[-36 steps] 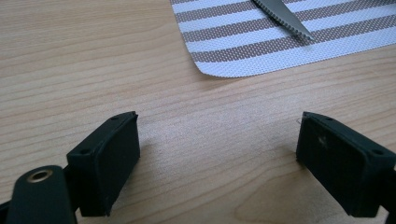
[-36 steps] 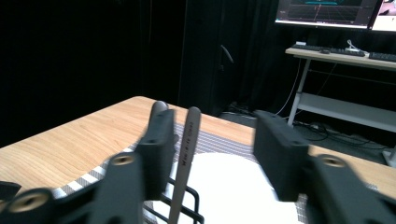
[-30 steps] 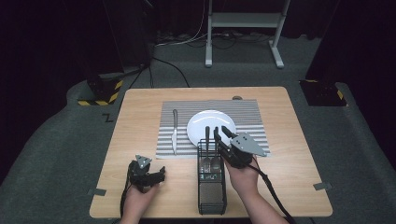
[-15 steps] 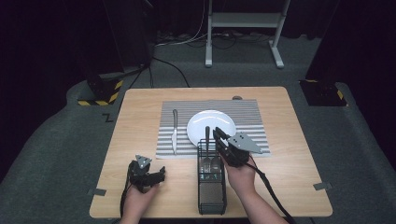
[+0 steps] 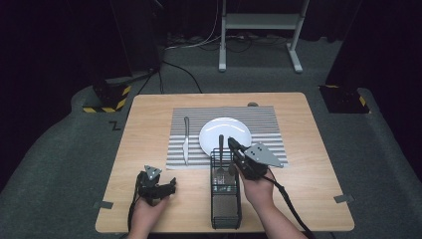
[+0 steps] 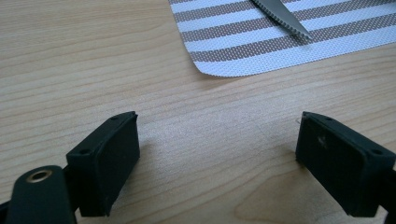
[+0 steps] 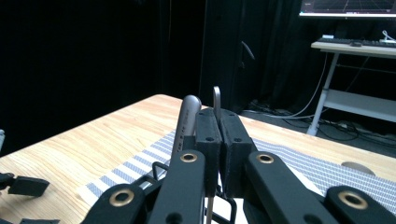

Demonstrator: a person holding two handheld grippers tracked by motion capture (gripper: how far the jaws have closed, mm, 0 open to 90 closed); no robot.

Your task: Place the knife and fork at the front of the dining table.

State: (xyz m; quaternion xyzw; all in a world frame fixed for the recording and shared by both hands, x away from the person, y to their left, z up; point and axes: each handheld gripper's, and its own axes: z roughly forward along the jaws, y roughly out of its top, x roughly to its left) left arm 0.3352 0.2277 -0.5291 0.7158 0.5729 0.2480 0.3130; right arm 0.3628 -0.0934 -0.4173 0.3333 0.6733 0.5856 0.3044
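R claw (image 7: 219, 135) clamped on utensil handle (image 7: 216, 99) w/ tip above pads, over caddy (image 5: 225, 199)

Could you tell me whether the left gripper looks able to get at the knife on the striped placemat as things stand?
Probably yes. The left gripper rests open on bare table, and the knife lies flat on the placemat just ahead of it, with nothing between; the wire caddy stands off to its side.
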